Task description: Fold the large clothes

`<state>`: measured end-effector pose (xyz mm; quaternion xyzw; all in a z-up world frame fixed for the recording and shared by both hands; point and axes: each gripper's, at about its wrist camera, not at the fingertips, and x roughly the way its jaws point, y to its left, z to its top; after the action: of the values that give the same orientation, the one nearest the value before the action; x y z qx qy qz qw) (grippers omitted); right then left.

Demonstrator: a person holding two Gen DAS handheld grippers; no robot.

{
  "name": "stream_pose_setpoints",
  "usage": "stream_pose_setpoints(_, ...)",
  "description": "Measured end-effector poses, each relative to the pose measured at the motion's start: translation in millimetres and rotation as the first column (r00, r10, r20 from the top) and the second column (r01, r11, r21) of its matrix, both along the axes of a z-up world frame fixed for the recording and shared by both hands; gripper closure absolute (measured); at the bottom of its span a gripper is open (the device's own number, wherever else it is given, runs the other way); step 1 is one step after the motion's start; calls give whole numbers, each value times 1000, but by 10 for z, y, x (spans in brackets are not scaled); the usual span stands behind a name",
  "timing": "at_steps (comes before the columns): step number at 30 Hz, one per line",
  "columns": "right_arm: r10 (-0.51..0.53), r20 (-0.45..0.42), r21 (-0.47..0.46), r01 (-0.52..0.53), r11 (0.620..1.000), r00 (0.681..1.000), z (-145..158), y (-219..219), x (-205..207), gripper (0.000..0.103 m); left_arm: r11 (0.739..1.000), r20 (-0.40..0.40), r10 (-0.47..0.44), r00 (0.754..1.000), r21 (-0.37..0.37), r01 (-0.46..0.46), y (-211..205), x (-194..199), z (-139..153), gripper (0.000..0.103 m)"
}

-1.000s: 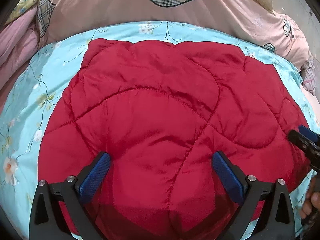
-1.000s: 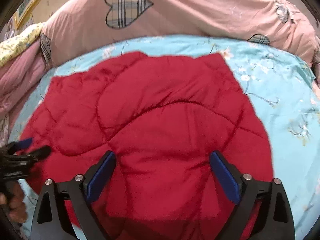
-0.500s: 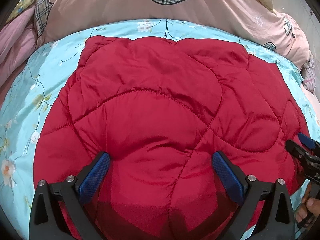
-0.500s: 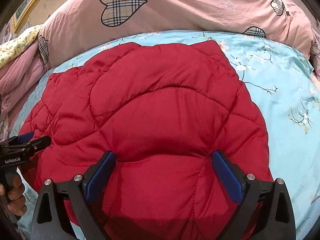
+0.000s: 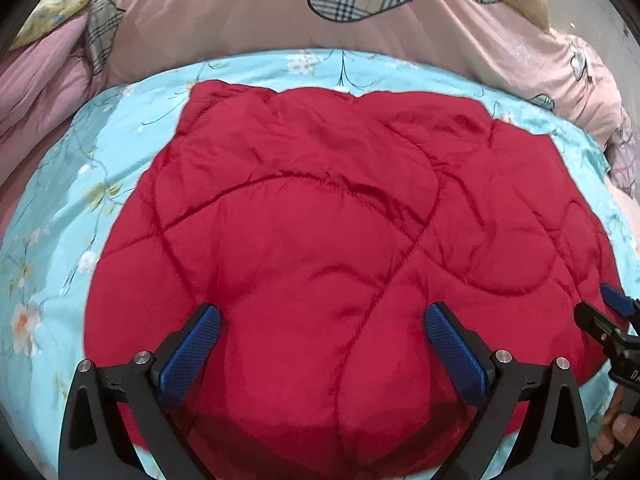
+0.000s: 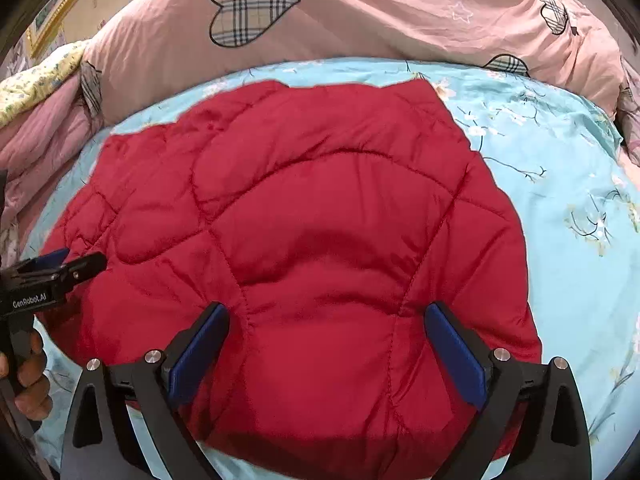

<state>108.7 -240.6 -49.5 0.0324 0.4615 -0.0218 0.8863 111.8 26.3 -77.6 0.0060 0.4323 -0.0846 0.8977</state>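
A red quilted padded garment (image 5: 320, 220) lies spread flat on the light blue floral bedsheet (image 5: 72, 208); it also fills the right wrist view (image 6: 304, 232). My left gripper (image 5: 322, 332) is open and empty, hovering over the garment's near left part. My right gripper (image 6: 326, 332) is open and empty over its near right part. Each gripper shows at the edge of the other's view: the right one (image 5: 608, 316) at the garment's right edge, the left one (image 6: 64, 264) at its left edge. Neither holds any cloth.
A pink duvet with plaid hearts (image 5: 280, 12) is bunched along the far side of the bed, also in the right wrist view (image 6: 360, 20). Pink and yellow bedding (image 6: 44, 92) is piled at the far left. Bare blue sheet (image 6: 568, 200) lies right of the garment.
Both grippers stayed open and drew back and up slightly from the garment. More blue sheet shows around the garment. The garment itself has not moved.
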Motion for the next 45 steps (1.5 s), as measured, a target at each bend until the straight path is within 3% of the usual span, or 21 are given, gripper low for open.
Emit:
stream_pose_setpoints(4, 4, 36, 65, -7, 998, 999, 196, -4, -243, 6, 1000, 0, 9, 1000, 3, -9, 52, -248, 42, 1)
stream_pose_setpoints(10, 47, 67, 81, -52, 995, 997, 441, 114, -613, 5, 1000, -24, 16, 1000, 23, -16, 66, -662, 78, 1)
stream_pose_setpoints(14, 72, 37, 88, -75, 993, 997, 411, 190, -816, 4, 993, -33, 15, 999, 117, -11, 24, -892, 44, 1)
stream_pose_setpoints(19, 80, -38, 60, -78, 995, 996, 244, 251, -975, 4, 988, -33, 19, 999, 152, -14, 64, -1043, 69, 1)
stream_pose_setpoints(23, 72, -64, 69, -67, 995, 995, 265, 222, -1121, 4, 987, 9, 25, 1000, 156, -26, 106, -1227, 340, 1)
stream_pose_setpoints(27, 97, -20, 43, -96, 994, 995, 564, 291, -1268, 4, 987, 53, 25, 998, 158, -34, 72, -1432, 616, 1)
stream_pose_setpoints(32, 149, 13, 36, -149, 988, 989, 730, 408, -1227, 4, 983, 41, 34, 999, 177, -41, 15, -1438, 635, 1)
stream_pose_setpoints(38, 154, -41, 2, -154, 988, 987, 528, 492, -1022, 4, 976, 18, 33, 999, 216, -36, -3, -1210, 519, 1)
stream_pose_setpoints(45, 142, -51, -2, -143, 990, 989, 466, 463, -865, 4, 976, 27, 33, 999, 212, -38, -68, -1037, 516, 1)
